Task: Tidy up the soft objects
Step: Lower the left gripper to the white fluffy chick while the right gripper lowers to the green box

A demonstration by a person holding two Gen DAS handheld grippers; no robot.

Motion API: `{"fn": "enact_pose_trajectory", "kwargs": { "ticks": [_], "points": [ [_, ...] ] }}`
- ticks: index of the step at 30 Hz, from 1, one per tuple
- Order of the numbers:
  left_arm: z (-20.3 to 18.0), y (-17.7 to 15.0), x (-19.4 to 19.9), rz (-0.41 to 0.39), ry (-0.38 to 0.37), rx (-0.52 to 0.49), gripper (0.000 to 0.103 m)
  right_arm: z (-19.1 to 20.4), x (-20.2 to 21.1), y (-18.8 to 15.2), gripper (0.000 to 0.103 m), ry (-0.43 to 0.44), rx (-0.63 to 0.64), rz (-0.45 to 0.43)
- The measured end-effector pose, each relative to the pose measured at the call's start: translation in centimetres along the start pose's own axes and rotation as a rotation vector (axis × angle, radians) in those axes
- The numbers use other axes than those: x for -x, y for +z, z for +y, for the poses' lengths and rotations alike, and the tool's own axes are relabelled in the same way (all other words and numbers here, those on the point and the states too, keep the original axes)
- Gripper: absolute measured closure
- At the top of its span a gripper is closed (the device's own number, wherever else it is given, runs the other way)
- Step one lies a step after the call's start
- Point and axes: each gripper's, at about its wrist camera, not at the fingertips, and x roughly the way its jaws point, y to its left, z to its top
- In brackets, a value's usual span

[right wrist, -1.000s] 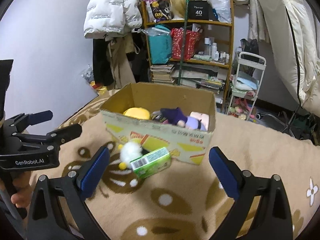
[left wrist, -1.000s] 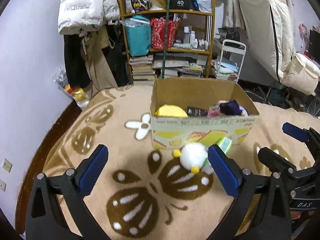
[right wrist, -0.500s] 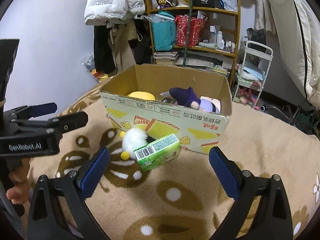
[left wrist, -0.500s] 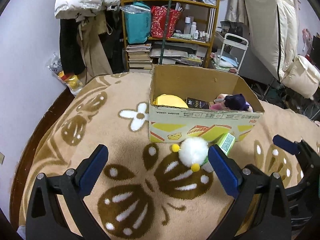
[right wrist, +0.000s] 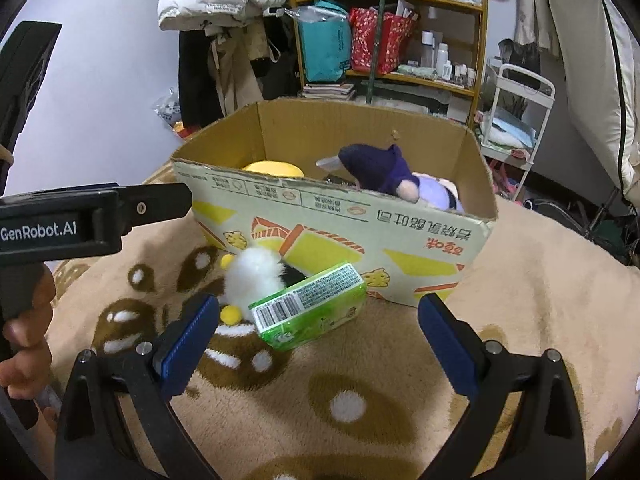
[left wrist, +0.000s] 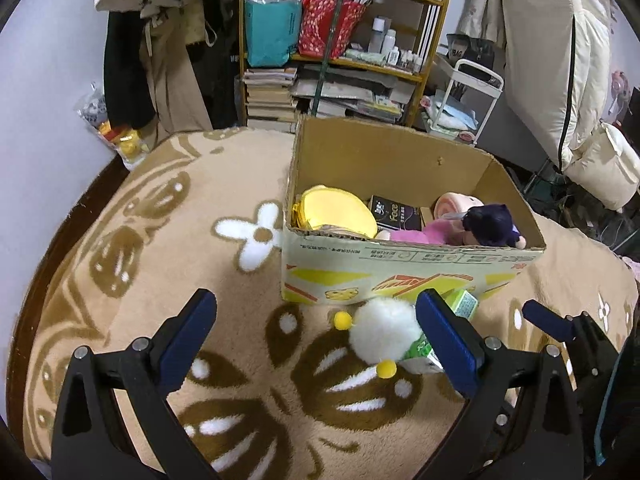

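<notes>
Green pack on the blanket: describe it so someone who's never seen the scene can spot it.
Find the cardboard box on the tan blanket. Against its printed front wall, outside it, lies the green pack, touching a white pompom toy. It is the only flat-sided, glossy thing there, with a barcode label on top.

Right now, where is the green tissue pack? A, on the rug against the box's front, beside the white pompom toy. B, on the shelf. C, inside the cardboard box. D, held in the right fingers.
A: the green tissue pack lies on the rug against the cardboard box, touching the white pompom toy; both grippers are open and empty.
</notes>
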Motion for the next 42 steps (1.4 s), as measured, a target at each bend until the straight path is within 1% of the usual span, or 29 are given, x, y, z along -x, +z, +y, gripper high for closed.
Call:
{"fn": "enact_pose_trajectory", "kwargs": {
  "ticks": [4,10,14,22,27,33,40,42],
  "points": [
    [-0.3,-0.1,-1.2,0.023,-0.002,-0.007,0.004,-0.2,-1.3,0.1,0.000,-0.002,-0.010,0.023],
    [-0.9,-0.5,-3.0,0.073,-0.024,0.005,0.004,-0.4,-2.9,0.1,0.000,-0.014,-0.012,0.055],
    [-1.5,-0.8,-4.2,0.106,-0.036,-0.008,0.004,-0.6,-3.5,0.0,0.000,-0.013,-0.018,0.066],
    [-2.4,-1.3,-5.9,0.160,-0.055,-0.029,0.004,-0.8,-4.2,0.0,0.000,0.020,-0.044,0.080],
    [-2.5,-1.4,-6.9,0.197,-0.060,-0.014,0.004,-0.6,-4.6,0.1,0.000,0.040,-0.058,0.093],
    [-2.8,-1.6,-7.6,0.214,-0.053,-0.018,0.004,-0.5,-5.1,-0.2,0.000,0.047,-0.064,0.108],
    [-3.2,-1.7,-8.4,0.221,-0.076,-0.013,0.004,-0.4,-5.4,-0.5,0.000,0.003,-0.059,0.127],
    [-3.3,-1.7,-8.8,0.228,-0.076,-0.016,0.005,-0.4,-5.5,-0.5,0.002,0.006,-0.062,0.132]
  ]
}}
